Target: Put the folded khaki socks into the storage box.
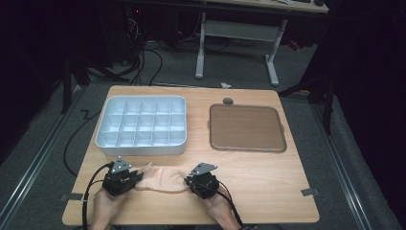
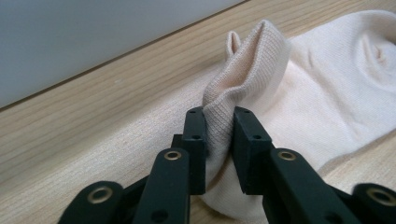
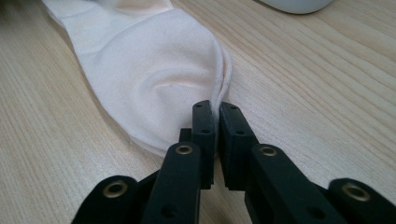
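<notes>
A pale peach sock (image 1: 160,177) lies flat near the front edge of the wooden table (image 1: 268,182), stretched between the two grippers. My left gripper (image 1: 135,178) is shut on the ribbed cuff end of the sock (image 2: 243,88), which bunches up between its black jaws. The left gripper (image 2: 219,112) pinches that fold tightly. My right gripper (image 1: 187,181) is shut on the toe end, and in the right gripper view the thin edge of the sock (image 3: 154,79) is clamped between the jaws of the right gripper (image 3: 217,108). Both hands rest on the table.
A white tray (image 1: 142,148) divided into several compartments stands behind the sock on the left. A brown flat tray (image 1: 246,127) lies at the back right. A desk frame and cables stand on the floor beyond the table.
</notes>
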Available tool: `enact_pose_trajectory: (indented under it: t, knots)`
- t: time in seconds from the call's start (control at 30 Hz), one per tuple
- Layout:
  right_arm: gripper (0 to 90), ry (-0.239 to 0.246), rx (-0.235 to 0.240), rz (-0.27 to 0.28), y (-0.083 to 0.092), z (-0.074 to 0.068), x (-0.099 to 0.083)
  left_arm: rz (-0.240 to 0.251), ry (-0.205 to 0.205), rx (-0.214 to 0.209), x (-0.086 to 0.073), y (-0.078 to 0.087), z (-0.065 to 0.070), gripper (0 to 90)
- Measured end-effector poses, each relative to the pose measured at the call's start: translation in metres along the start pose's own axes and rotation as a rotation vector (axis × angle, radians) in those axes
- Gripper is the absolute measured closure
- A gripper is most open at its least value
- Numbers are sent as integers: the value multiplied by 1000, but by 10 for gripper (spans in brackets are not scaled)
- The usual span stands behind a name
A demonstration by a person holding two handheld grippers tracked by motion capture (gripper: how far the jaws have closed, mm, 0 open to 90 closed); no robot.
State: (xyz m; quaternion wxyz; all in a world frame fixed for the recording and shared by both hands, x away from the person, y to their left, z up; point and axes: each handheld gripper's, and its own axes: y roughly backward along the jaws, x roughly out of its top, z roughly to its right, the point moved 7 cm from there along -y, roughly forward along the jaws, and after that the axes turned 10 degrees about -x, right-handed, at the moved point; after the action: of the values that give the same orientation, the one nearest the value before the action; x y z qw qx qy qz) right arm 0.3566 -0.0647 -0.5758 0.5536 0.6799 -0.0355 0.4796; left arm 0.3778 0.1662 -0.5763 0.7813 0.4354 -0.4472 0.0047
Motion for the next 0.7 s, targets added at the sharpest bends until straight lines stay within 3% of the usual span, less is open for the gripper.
enact_pose_trajectory:
  t: [0.4,0.7]
  knots:
    - [873,0,19,0,2,3,0,42,19,-40,1,3,1,804]
    - [875,-24,27,40,12,12,1,93,32,-73,11,8,11,808]
